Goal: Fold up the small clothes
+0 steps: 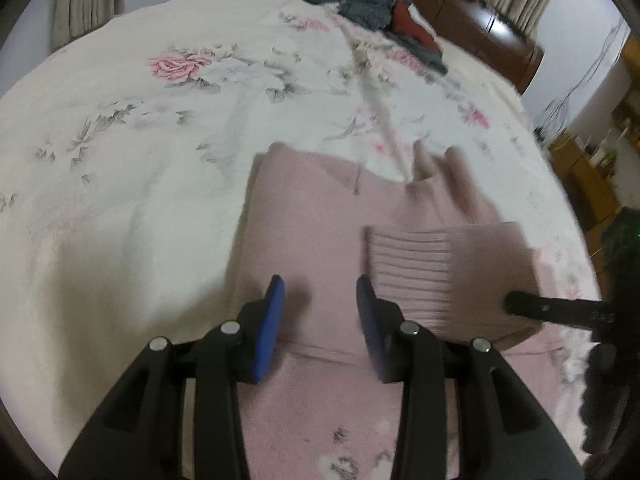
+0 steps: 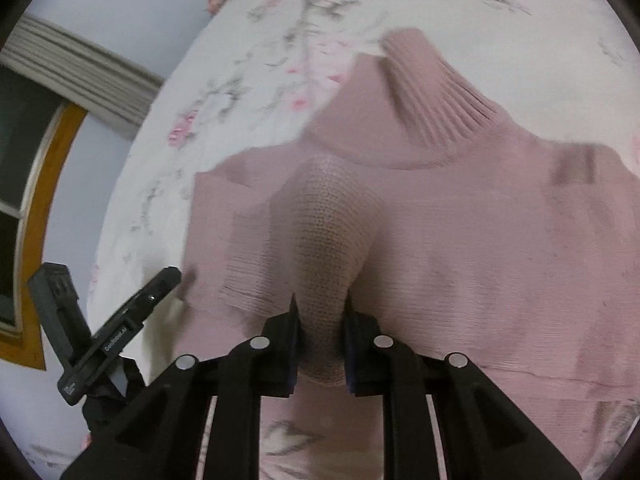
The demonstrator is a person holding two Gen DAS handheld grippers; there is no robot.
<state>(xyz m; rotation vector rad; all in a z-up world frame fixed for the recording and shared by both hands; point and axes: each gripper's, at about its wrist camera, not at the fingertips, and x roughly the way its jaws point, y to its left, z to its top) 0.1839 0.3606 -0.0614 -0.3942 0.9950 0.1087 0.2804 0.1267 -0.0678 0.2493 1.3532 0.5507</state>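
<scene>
The left gripper point(image 1: 320, 292), black with blue pads, hovers with its jaws spread wide and nothing between them, above the dusty-pink knitted turtleneck sweater point(image 1: 304, 232) lying on the white rose-printed bedspread point(image 1: 132, 128). The right gripper point(image 2: 320, 312) is pinched onto a raised bunch of the sweater's knit, near a ribbed cuff. A dark grey and red heap of clothes point(image 1: 372, 8) lies well apart at the bed's far end.
</scene>
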